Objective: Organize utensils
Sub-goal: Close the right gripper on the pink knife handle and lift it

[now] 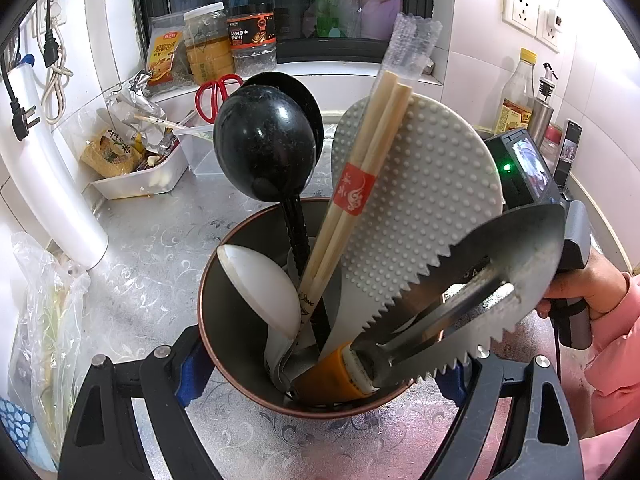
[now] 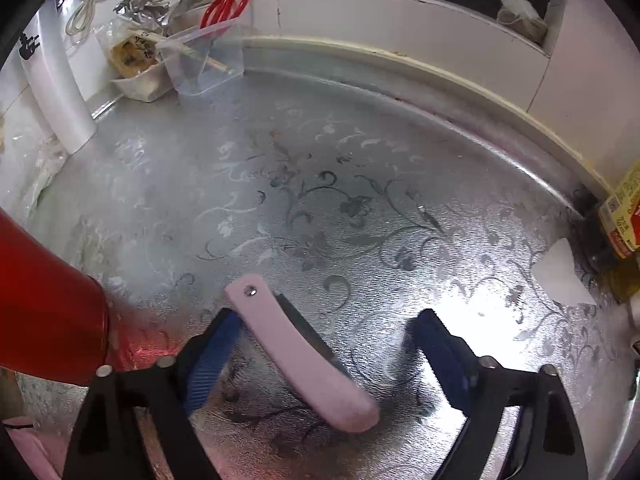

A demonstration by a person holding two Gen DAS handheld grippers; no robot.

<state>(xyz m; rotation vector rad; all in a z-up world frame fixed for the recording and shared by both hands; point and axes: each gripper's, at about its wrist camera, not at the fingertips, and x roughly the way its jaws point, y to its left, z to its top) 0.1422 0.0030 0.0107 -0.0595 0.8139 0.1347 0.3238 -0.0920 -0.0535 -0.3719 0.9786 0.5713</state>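
Note:
In the left wrist view a dark round holder with a copper rim [image 1: 212, 276] stands between the fingers of my left gripper [image 1: 320, 364], which closes on its sides. In it stand a black ladle [image 1: 264, 148], wrapped chopsticks [image 1: 360, 176], a grey dimpled rice paddle [image 1: 424, 208], a white spoon [image 1: 260, 288] and a serrated metal scraper with an orange handle [image 1: 480, 280]. In the right wrist view my right gripper [image 2: 324, 344] is open, its fingers on either side of a pink folded knife [image 2: 304, 352] lying on the counter. The holder's red side [image 2: 44, 304] is at the left.
The counter has a silver floral covering [image 2: 320, 184]. At the back left are a clear plastic box [image 2: 204, 60], a white tray with food packets [image 1: 136, 168], red scissors [image 1: 216, 96] and a white pipe [image 1: 44, 164]. Jars line the window sill [image 1: 224, 40]. Oil bottles [image 1: 516, 92] stand at right.

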